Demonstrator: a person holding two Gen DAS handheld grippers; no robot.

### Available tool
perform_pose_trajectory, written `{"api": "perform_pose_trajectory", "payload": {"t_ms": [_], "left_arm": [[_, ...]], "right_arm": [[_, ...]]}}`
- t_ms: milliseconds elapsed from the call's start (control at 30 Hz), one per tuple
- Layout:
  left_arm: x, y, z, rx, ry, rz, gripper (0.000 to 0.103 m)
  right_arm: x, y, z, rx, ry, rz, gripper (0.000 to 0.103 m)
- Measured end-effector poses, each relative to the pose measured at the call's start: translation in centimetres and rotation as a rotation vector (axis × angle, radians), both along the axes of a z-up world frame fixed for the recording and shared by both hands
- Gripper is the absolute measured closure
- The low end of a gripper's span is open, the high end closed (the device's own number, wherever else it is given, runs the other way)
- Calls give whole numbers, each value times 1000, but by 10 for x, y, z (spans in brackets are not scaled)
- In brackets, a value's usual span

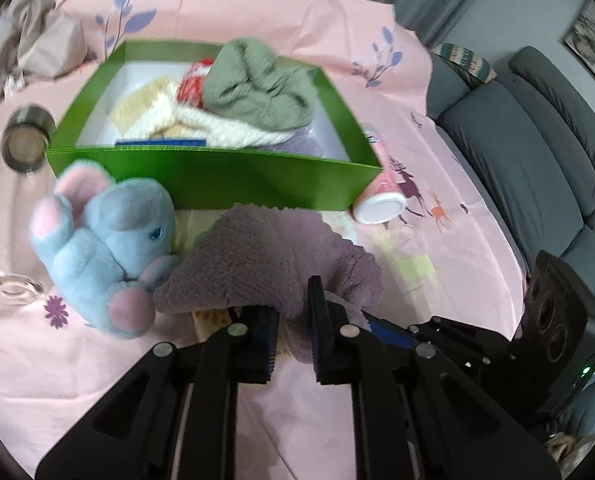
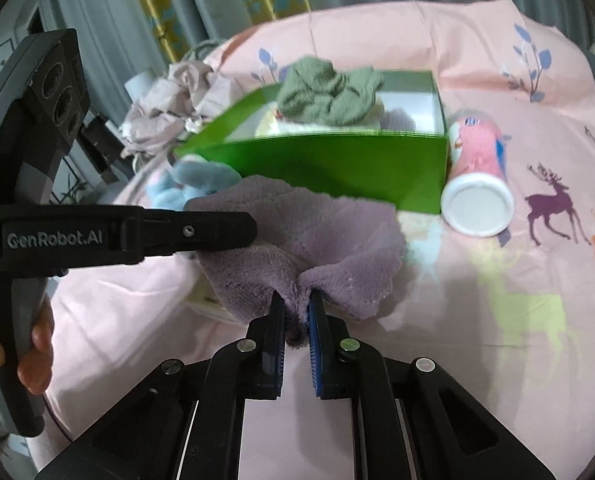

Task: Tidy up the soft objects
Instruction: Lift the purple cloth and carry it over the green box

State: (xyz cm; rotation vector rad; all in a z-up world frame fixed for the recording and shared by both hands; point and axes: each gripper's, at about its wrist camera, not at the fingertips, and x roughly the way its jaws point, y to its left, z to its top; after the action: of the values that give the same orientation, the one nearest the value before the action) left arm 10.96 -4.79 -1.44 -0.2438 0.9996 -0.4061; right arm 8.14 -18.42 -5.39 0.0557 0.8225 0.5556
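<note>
A purple fleece towel [image 1: 273, 252] lies bunched on the pink sheet in front of a green box [image 1: 217, 178]. My left gripper [image 1: 293, 312] is shut on the towel's near edge. In the right wrist view, my right gripper [image 2: 296, 304] is shut on a pinched fold of the same towel [image 2: 317, 236], and the left gripper's finger [image 2: 217, 228] reaches in from the left onto the towel's far corner. A blue plush elephant [image 1: 105, 240] lies left of the towel. The box holds a green cloth [image 1: 257, 84], a cream knit [image 1: 185, 120] and other soft pieces.
A pink cylinder with a white end [image 1: 381, 200] lies on its side by the box's right corner. A metal cup [image 1: 27, 138] and a glass piece [image 1: 11, 290] sit at the left. Crumpled beige cloth [image 1: 37, 40] lies far left, and a grey sofa [image 1: 537, 148] stands to the right.
</note>
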Motion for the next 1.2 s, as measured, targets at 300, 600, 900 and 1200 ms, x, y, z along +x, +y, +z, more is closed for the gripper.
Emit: {"api": "perform_pose_trajectory", "payload": {"t_ms": [300, 600, 900, 1200], "left_arm": [[-39, -2, 27, 55, -115, -29, 93], [-66, 10, 47, 49, -163, -7, 93], [-86, 16, 68, 61, -234, 8, 93], [-89, 27, 85, 56, -297, 18, 93]], "right_arm": [[-37, -3, 32, 12, -109, -2, 91], [-64, 6, 58, 12, -187, 21, 91], [-80, 15, 76, -4, -234, 43, 91], [-84, 24, 93, 14, -286, 39, 91]]}}
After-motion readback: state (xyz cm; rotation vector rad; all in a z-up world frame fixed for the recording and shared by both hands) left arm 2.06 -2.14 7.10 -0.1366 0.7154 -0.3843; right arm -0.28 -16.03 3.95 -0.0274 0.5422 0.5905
